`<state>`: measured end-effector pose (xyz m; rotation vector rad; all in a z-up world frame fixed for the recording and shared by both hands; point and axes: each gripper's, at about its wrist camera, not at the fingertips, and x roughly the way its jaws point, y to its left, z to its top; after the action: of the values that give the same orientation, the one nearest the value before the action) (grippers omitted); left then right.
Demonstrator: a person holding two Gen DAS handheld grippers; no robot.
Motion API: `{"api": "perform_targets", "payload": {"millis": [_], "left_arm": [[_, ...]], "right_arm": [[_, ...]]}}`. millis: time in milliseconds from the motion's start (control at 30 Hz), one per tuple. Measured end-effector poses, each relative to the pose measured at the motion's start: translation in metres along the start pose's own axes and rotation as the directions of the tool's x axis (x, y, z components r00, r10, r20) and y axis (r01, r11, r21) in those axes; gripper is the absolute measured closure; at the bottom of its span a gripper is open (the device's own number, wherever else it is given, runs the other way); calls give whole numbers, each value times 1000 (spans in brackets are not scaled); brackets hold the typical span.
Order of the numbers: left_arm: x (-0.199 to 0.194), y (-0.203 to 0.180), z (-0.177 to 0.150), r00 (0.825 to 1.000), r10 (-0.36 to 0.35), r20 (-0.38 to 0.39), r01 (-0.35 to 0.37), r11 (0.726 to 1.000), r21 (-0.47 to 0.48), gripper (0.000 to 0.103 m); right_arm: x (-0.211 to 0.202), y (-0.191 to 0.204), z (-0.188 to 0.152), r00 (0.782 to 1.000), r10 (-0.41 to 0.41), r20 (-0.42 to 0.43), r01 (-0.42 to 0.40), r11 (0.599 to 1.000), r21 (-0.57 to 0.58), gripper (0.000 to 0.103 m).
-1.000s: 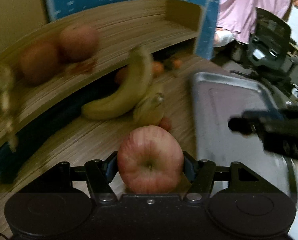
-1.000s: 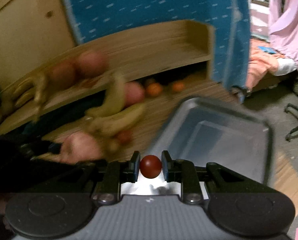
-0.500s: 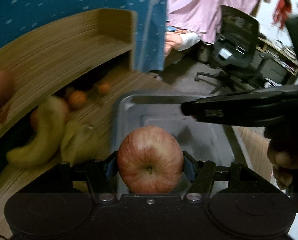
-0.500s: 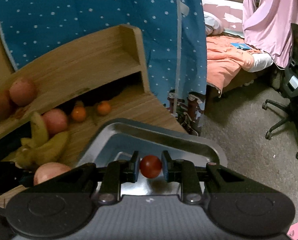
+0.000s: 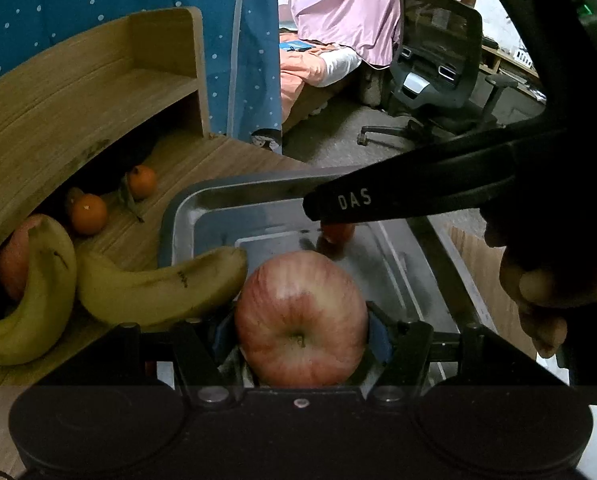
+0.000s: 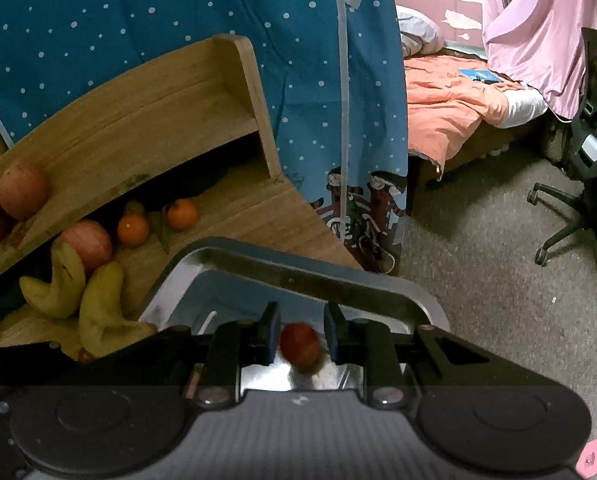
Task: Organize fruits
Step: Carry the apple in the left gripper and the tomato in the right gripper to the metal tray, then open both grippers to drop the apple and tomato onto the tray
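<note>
Left gripper (image 5: 300,330): fingers clamped on a red-striped apple (image 5: 301,320), stem end toward the camera, held over the near end of a metal tray (image 5: 178,216). Right gripper (image 6: 300,338): fingers parted, a gap visible on each side of a small red fruit (image 6: 300,345), blurred, sitting between them just above the tray floor; contact with the floor not clear. Same small fruit seen in the left wrist view (image 5: 338,233) under the right gripper's black arm, over the far half of the tray.

Tray on the wooden bench (image 6: 250,208), near its right edge. Just left of the tray, two yellow bananas (image 5: 154,288), the tip of one lying over the tray's rim beside the held apple. Behind the bananas, another apple (image 6: 88,242) and two small oranges (image 6: 133,230), close together under a curved wooden shelf (image 6: 138,120). On top of that shelf, at the far left, one more reddish fruit (image 6: 21,191). Blue dotted curtain (image 6: 178,8) behind the bench; beyond it a bed with an orange cover (image 6: 450,112) and an office chair (image 5: 434,76) on grey carpet.
</note>
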<state>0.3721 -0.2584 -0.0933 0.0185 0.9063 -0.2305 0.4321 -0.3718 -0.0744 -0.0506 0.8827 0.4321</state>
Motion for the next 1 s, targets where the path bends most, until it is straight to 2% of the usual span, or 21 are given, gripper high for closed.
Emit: {"api": "perform_targets", "payload": {"millis": [167, 233, 467, 533, 833, 1000], "left_arm": [[-16, 8, -1, 999, -24, 26, 25, 1000, -17, 36], [-28, 8, -2, 998, -25, 54, 25, 1000, -10, 29], [-82, 22, -13, 989, -7, 147, 13, 999, -42, 18], [-98, 30, -20, 986, 9, 167, 0, 999, -54, 15], [-169, 76, -67, 974, 98, 203, -82, 993, -88, 1], [-205, 103, -101, 971, 132, 202, -111, 988, -109, 1]], "right_arm": [[-11, 2, -2, 1000, -4, 26, 4, 1000, 9, 56], [-19, 3, -3, 999, -12, 42, 11, 1000, 16, 51], [-72, 14, -15, 989, -63, 132, 58, 997, 44, 30], [-89, 20, -21, 984, -79, 158, 72, 996, 49, 21], [-156, 68, -65, 965, -152, 216, 133, 986, 103, 2], [-185, 106, -97, 962, -167, 214, 142, 982, 126, 0]]}}
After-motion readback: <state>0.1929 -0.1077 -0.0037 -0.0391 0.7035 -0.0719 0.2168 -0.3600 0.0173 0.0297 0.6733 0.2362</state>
